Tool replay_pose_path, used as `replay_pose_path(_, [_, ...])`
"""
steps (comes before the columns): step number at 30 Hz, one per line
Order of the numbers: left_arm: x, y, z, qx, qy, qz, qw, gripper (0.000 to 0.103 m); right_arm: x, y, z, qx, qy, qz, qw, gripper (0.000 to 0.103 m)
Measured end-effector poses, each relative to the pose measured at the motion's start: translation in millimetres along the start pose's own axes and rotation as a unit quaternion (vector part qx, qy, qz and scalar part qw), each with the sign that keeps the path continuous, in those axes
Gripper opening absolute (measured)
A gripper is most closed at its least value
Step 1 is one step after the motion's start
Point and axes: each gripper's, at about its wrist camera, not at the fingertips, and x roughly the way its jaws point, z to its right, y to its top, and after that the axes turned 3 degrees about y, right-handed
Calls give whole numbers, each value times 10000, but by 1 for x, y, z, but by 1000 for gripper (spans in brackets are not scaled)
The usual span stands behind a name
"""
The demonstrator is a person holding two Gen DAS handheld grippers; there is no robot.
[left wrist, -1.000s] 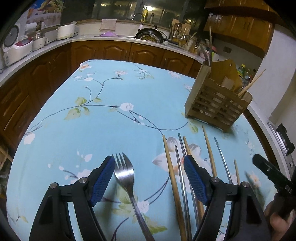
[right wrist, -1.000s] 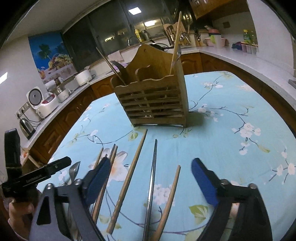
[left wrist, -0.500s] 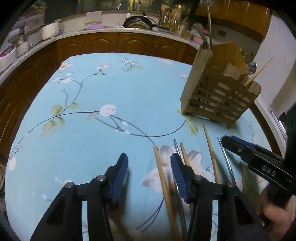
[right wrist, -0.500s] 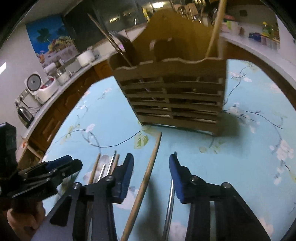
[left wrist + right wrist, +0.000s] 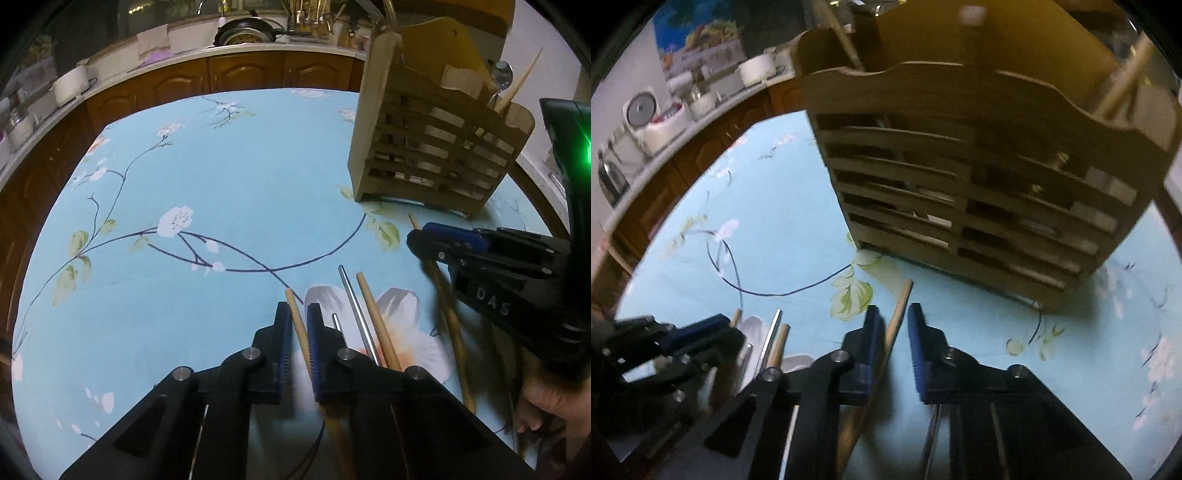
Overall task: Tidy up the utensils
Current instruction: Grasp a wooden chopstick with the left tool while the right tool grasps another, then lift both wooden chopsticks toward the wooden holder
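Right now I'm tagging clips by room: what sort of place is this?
Most likely a home kitchen. A frying pan sits on the counter above wooden cabinets, a rice cooker stands further along, and chopsticks lie by a wooden utensil holder on a floral tablecloth.

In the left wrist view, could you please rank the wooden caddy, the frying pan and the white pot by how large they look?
1. Wooden caddy, largest by far, though also nearest.
2. Frying pan on the far counter.
3. White pot, a bit smaller than the pan; fisheye edge distortion makes this close.
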Motion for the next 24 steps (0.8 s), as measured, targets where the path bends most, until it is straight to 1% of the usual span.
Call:
replay_pose_path(1, [-1, 0, 0, -13, -19, 7, 10000, 6, -1, 0, 1, 23, 42, 2, 10000, 10])
replay_pose_path(3, [-1, -2, -3, -64, -91, 3, 9999, 4, -4, 1, 6, 147, 182, 8, 9997, 6])
replay_pose_path(5, [-4, -3, -6, -148, -169, 13, 9997, 3, -13, -2, 11, 356, 362, 94, 9987, 5])
replay_pose_path(7, [-12, -4, -11, -246, -232, 102, 9994, 3, -26, -5, 14, 478, 511, 224, 9973, 5])
replay_pose_path(10, [-29, -6, -21, -470, -464, 244, 9975, 3, -57, -12, 18, 655, 785, 505, 9935, 5])
replay_pose_path(13, [-53, -9, -30, -624, -674, 448, 9948, 3, -85, -16, 23, 790, 990, 733, 9892, 5])
replay_pose_path(17, [-93, -16, -40, -767, -936, 875, 9888, 3, -117, -19, 24, 879, 1134, 1054, 9840, 5])
replay_pose_path(21, [-130, -25, -45, -821, -1040, 1239, 9834, 3, -144, -22, 25, 897, 1211, 1354, 9793, 5])
replay_pose_path(24, [-151, -33, -46, -825, -1117, 1427, 9800, 3, -163, -26, 28, 887, 1207, 1552, 9765, 5])
